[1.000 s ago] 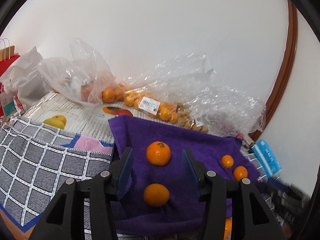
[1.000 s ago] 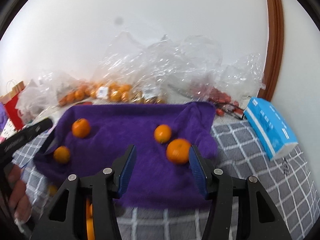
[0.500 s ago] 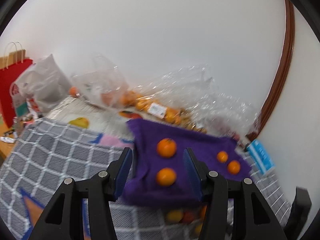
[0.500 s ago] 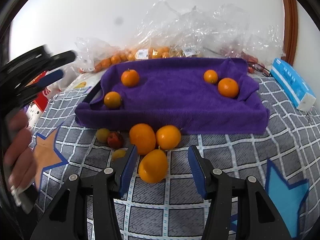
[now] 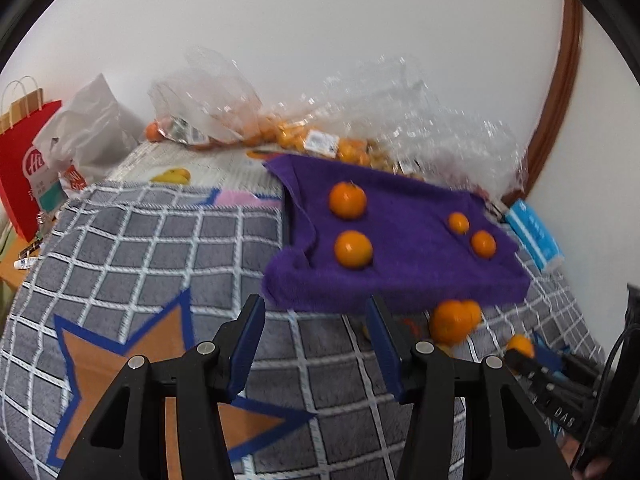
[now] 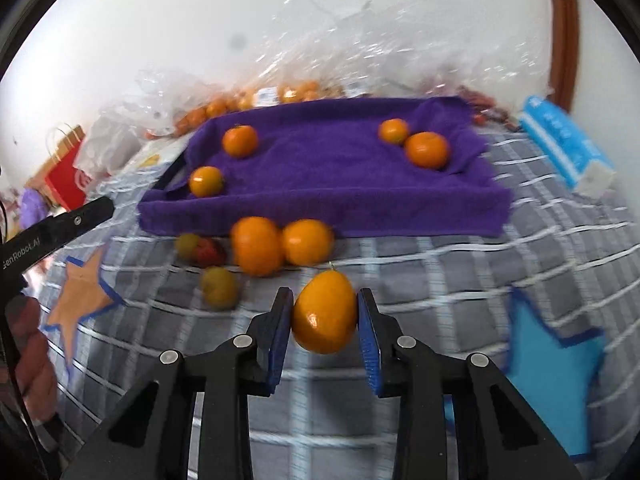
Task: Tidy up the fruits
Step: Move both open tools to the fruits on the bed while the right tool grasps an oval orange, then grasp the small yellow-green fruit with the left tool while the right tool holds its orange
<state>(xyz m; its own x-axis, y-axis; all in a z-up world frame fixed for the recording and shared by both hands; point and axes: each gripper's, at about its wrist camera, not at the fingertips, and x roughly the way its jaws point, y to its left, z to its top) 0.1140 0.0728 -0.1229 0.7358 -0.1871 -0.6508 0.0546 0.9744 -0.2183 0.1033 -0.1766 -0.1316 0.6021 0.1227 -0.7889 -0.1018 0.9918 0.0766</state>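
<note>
R gripper (image 6: 324,320) — fingers (image 6: 280,328) clamped on orange fruit (image 6: 325,312)

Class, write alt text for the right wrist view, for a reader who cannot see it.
The right gripper, its jaws just closed, clamps an oval orange fruit above a grey checked cloth. Behind it, loose fruit lies before a purple towel bearing four oranges.

Bright, even, diffuse light fills both views, with soft shadows only. Fisheye distortion bends the edges into dark corners. Motion blur smears the crinkled clear plastic bags (image 6: 360,40) and the grey grid-patterned blanket (image 6: 440,264); glare glints on the plastic.
</note>
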